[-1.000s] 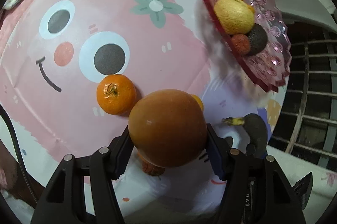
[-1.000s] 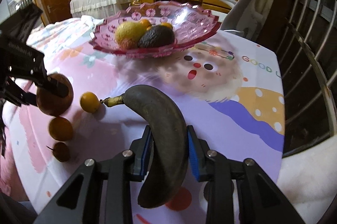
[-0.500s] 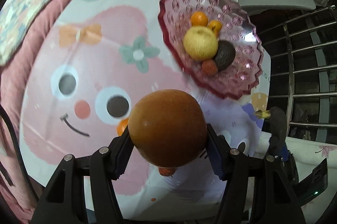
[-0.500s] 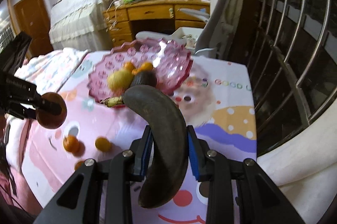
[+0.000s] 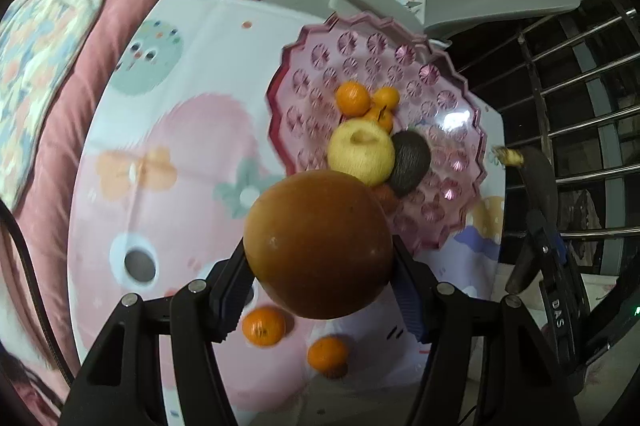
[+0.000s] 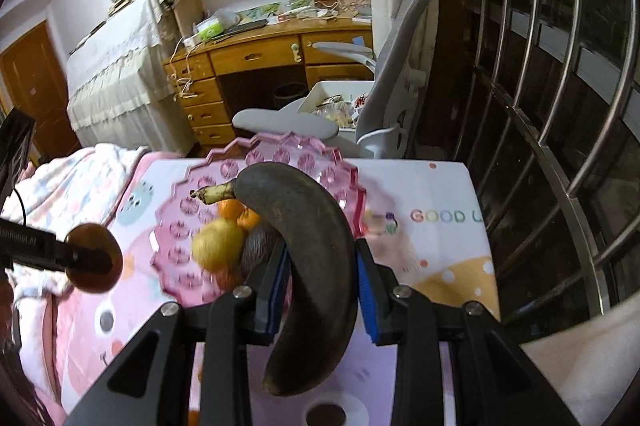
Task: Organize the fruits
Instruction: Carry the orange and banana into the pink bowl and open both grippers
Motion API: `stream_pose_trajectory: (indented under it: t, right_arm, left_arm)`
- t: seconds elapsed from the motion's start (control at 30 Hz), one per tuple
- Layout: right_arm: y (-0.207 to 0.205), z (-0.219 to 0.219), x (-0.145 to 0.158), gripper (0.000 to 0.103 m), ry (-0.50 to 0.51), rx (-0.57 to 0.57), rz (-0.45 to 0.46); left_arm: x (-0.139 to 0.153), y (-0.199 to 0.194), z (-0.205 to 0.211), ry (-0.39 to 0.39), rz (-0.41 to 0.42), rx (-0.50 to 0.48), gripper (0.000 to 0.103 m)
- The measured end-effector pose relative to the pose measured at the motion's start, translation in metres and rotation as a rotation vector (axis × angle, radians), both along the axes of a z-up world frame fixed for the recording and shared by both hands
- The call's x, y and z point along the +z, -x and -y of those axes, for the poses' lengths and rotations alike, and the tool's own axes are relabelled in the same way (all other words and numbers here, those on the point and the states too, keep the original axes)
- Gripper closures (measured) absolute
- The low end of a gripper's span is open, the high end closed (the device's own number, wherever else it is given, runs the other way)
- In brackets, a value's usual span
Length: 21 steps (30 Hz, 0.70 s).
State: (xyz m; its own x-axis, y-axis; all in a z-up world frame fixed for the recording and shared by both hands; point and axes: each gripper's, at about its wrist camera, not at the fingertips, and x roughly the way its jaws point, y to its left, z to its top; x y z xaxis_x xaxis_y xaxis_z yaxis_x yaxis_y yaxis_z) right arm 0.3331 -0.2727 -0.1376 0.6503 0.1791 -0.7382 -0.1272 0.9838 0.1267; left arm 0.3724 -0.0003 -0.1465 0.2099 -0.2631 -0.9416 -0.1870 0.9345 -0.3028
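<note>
- In my left wrist view, my left hand-held gripper (image 5: 320, 278) was pinching a big round brown fruit (image 5: 318, 244) between its two fingers.
- The brown fruit was up in the air, over the near edge of the pink fruit plate (image 5: 356, 53), which sat on the desk (image 5: 200, 57) with the cartoon cloth.
- The plate already had small oranges (image 5: 352, 99), a yellow apple (image 5: 361, 151) and a dark avocado (image 5: 411, 161) in it.
- Two more oranges (image 5: 264, 326) were lying on the desk below my left hand-held gripper, not yet put away.
- I think I was in the carrying step, taking this fruit to the plate.
- Next I would need to go a bit further over the plate, come down to a bare spot beside the apple, and only then let go, so the round fruit does not roll off.
- In my right wrist view, my right hand-held gripper (image 6: 322, 290) was squeezed tight on a very dark banana (image 6: 308, 258), holding it around its middle.
- The banana's stem end pointed away from me, over the pink plate, and its other end hung down toward me.
- The plate lay just past the banana, so it was close to the right place too.
- I would have to lay the long banana down flat in the free part of the plate, away from the brown fruit coming in on the left.
</note>
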Motion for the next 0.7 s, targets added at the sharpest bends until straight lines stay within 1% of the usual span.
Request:
stream_pose_trajectory:
  t: [0.13,0.2,0.27,0.33,0.5,0.7]
  right_arm:
    - [-0.026,-0.011,-0.008,0.071,-0.012,-0.024,0.010]
    - [-0.037,-0.016,-0.014,0.071,-0.018,-0.032,0.014]
    - [-0.049,-0.019,-0.022,0.071,-0.034,-0.042,0.016]
    - [-0.062,-0.023,-0.033,0.071,-0.048,-0.051,0.009]
    - [-0.088,-0.033,-0.061,0.071,-0.049,-0.062,-0.017]
    - [-0.105,-0.041,-0.083,0.071,-0.051,-0.062,-0.054]
  left_arm:
    - [-0.007,-0.019,0.006,-0.026,0.047,-0.040,0.041]
    - [-0.013,-0.027,0.008,-0.012,0.059,-0.059,0.041]
    - [-0.022,-0.034,0.009,0.010,0.072,-0.080,0.041]
    - [-0.029,-0.039,0.011,0.013,0.088,-0.099,0.041]
    - [-0.042,-0.049,0.017,-0.013,0.138,-0.134,0.041]
    - [-0.057,-0.056,0.017,-0.023,0.133,-0.134,0.041]
